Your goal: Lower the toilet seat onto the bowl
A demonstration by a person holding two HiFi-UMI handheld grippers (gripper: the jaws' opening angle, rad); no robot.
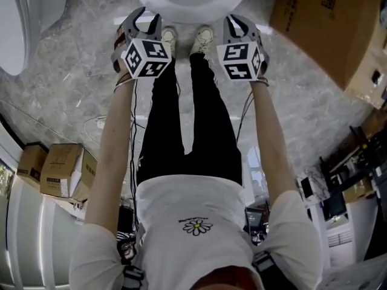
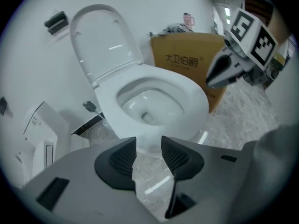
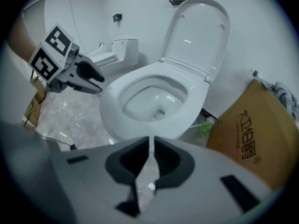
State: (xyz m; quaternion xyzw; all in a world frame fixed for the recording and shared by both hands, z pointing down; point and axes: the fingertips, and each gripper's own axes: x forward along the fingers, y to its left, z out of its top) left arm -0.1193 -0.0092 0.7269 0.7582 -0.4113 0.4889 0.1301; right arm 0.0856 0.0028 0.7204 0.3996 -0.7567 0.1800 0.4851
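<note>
L. gripper (image 2: 148,142) jaws open, r. gripper (image 3: 151,143) nearly closed & empty, both near white ceramic toilet bowl (image 2: 198,104); oval white plastic seat (image 2: 100,41) upright.

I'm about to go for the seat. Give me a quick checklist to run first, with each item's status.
1. Toilet seat upright, nothing on it: ok.
2. Bowl rim free for the seat to land: ok.
3. Left tool open and empty: ok.
4. Right tool open for a grip: not ok; jaws all but closed, nothing between them.
5. A tool at the seat: not ok; both are in front of the bowl.
6. Cardboard box out of the seat's path: ok, it stands beside the bowl.
</note>
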